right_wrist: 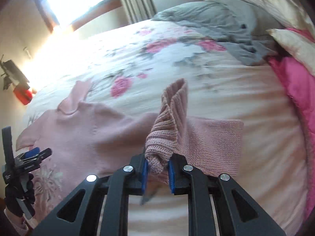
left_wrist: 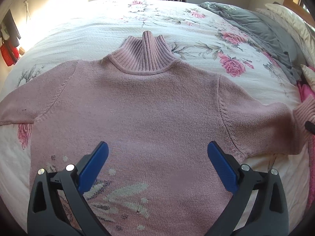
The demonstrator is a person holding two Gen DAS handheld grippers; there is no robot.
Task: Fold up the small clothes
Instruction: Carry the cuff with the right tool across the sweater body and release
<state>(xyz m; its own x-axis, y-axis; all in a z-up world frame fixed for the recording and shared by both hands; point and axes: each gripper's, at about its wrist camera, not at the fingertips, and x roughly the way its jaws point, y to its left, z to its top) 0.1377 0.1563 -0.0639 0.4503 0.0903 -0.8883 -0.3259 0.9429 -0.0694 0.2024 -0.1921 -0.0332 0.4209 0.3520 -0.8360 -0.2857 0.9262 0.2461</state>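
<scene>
While right tool (right_wrist: 157, 174) pinches sweater (left_wrist: 149, 106) cuff, grey blanket (left_wrist: 254, 27) beyond.

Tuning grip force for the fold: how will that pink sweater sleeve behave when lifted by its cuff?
Likely floppy: the cuff already bunches and twists in the right gripper. Probably not slippery, given the coarse ribbed knit. The sleeve will likely drag along the bedspread rather than lift whole.

We can read no text anywhere; the small white marks on the left gripper (right_wrist: 29, 158) body are too blurred to make out.
</scene>
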